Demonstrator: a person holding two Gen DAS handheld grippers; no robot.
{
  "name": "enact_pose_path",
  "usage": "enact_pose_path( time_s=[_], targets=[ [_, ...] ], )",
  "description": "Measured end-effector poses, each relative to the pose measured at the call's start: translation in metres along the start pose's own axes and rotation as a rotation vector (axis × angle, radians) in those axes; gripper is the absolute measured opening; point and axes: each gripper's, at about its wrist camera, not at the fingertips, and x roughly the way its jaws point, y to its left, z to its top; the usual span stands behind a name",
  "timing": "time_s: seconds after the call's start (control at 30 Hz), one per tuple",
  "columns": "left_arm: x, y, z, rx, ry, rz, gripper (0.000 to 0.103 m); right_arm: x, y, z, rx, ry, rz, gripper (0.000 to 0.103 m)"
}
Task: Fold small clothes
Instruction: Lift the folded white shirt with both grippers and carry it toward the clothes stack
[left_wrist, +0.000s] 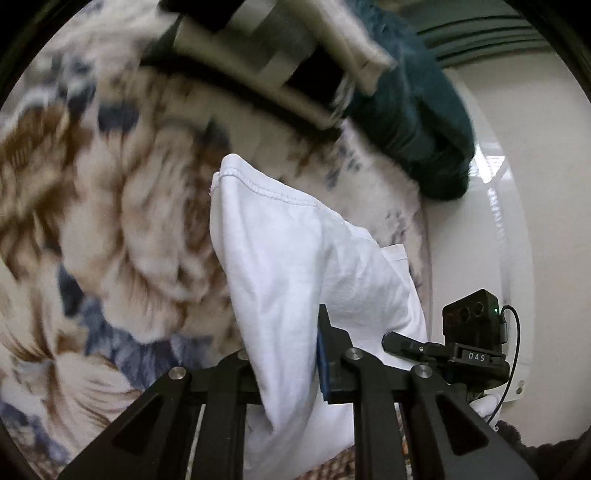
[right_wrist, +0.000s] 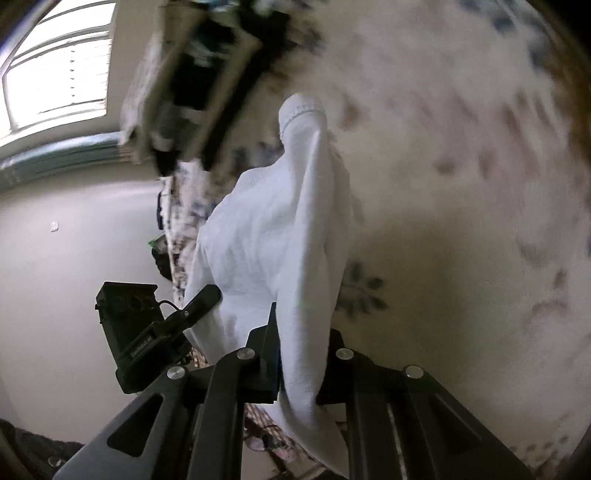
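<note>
light: window (right_wrist: 55, 70) daylight, blown out | blur: background smeared | edges: dark fisheye vignette
</note>
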Motion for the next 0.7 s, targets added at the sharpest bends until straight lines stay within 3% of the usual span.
enact_pose_path(
  time_s=[0.2,0.4,0.5,0.7],
  targets=[
    [-0.057,-0.056,0.078,0.061,-0.111,-0.007,0.012,-0.033,0.108,0.057,-0.120,-0.057,0.003,0.012],
    [-0.089,-0.079,0.202,0.094,-0.236,-0.001,0.013,-0.035,0.213,0.158,-0.237,-0.145,0.008,0.012],
    [-0.084,-0.067,0.272,0.088,-0.263,0.015,0.013,-0.016,0.248,0.218,-0.269,-0.170,0.007,0.012],
    [-0.037,-0.027,0.354,0.094,-0.217,0.143,0.015,0.053,0.271,0.320,-0.294,-0.169,-0.085,0.012]
  ],
)
